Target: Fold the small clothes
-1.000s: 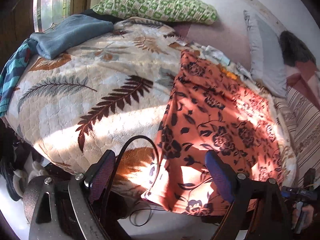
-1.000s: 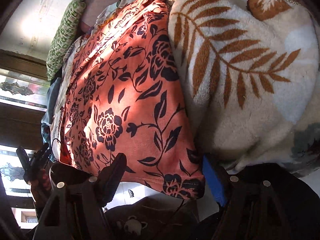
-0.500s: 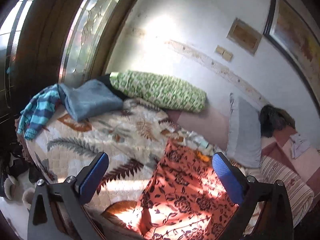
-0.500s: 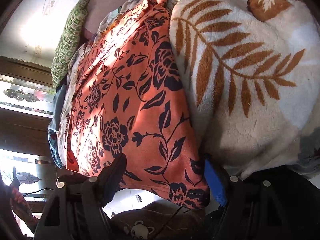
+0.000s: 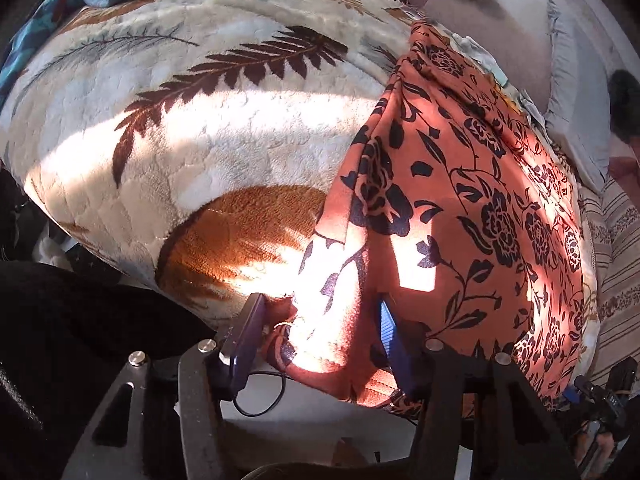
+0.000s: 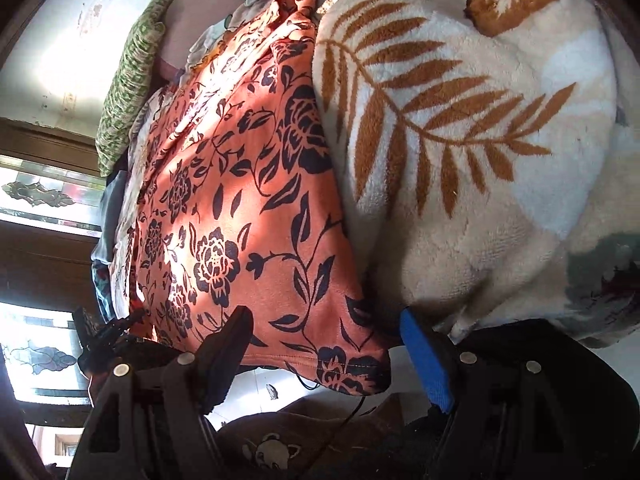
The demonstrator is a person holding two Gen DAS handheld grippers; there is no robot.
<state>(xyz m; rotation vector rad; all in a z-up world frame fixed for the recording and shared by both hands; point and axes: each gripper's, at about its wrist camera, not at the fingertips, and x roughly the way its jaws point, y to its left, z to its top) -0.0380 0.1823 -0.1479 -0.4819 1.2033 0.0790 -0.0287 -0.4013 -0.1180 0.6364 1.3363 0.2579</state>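
Tools straddle the orange black-flowered fleece garment [image 5: 460,200] on the leaf-patterned cream blanket [image 5: 224,128]: left tool [image 5: 320,332] and right tool [image 6: 324,344] both spread wide around its near hem corners.

Your right gripper [image 6: 324,352] sits at the bottom of the frame with its jaws apart, straddling the near corner of the orange cloth [image 6: 248,208]. That hem corner hangs between the fingers; whether either pad touches it can't be told. The cloth runs from there up toward the top centre, lying on the leaf blanket [image 6: 480,152] that fills the right half. A green pillow [image 6: 132,80] lies at upper left. Your left gripper [image 6: 104,340] shows at lower left, at the cloth's far edge.
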